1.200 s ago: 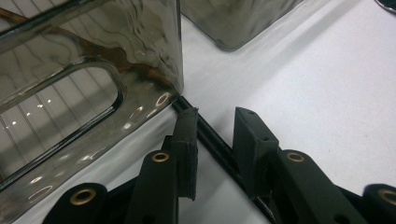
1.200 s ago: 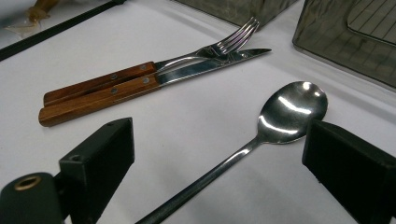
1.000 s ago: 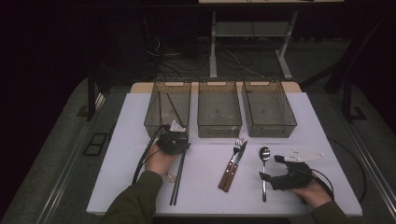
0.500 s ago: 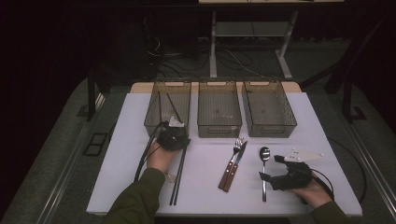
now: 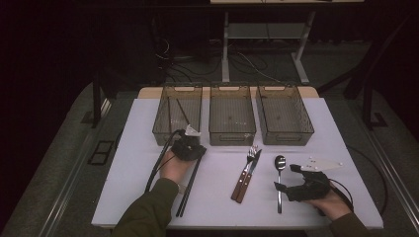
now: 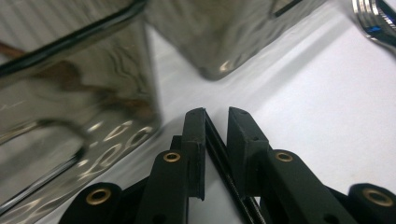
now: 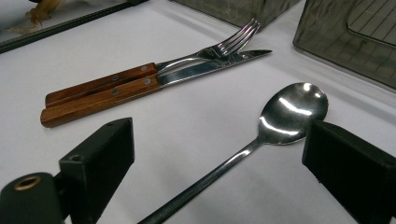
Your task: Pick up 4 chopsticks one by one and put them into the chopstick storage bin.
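The left tongs (image 5: 190,143) are seen just before the near wall of the left bin (image 5: 170,129), with their jaws drawn narrow around a thin black chopstick (image 6: 229,179) that runs between the pads in the left gripper view. From the tongs, two dark chopsticks (image 5: 187,190) are seen trailing back along the white tabletop (image 5: 133,148) beside the person's sleeve (image 5: 148,212). The right tongs (image 5: 285,177) are held low over the tabletop with their jaws set wide apart, nothing being gripped. Between those jaws the handle of a spoon (image 7: 280,116) is seen lying flat, its bowl ahead of the tongs. Beside the spoon, a fork (image 7: 224,46) and a knife (image 7: 196,72) with wooden handles are laid side by side, touching. Beyond them, the middle bin (image 5: 232,116) and the right bin (image 5: 284,116) are ranged.
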A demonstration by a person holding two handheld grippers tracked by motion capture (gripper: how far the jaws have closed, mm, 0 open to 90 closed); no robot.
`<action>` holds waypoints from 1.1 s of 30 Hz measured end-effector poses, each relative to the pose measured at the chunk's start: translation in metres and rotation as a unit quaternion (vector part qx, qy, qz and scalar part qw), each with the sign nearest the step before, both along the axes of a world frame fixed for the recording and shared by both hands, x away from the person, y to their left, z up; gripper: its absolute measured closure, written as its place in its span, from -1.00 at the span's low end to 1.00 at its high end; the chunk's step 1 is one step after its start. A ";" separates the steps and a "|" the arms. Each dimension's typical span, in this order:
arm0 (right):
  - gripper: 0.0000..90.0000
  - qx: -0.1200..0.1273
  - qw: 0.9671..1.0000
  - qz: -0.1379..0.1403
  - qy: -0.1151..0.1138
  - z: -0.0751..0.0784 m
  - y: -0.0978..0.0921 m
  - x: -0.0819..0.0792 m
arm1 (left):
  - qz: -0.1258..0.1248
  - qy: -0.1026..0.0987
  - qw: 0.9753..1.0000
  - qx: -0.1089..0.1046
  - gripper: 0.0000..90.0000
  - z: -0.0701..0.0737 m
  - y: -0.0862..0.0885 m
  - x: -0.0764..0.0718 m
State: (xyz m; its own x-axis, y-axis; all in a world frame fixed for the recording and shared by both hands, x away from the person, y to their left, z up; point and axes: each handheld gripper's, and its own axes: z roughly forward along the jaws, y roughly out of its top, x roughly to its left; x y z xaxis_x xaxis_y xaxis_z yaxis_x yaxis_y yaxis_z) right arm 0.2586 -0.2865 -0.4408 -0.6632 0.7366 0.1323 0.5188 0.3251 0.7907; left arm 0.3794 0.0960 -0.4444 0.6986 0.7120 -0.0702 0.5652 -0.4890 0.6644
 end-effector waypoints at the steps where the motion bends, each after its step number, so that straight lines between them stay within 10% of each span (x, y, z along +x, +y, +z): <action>1: -0.80 0.000 1.000 0.000 -0.001 0.000 0.000 0.000 | -0.003 0.000 1.000 -0.003 0.72 0.000 -0.003 0.000; 20: -0.80 0.002 1.000 0.002 -0.003 0.001 0.000 -0.001 | -0.082 0.003 0.997 -0.008 0.76 -0.001 -0.052 -0.013; 33: -0.80 0.000 1.000 0.004 -0.004 0.000 0.001 -0.001 | -0.089 -0.005 0.996 -0.026 0.49 0.004 -0.056 -0.016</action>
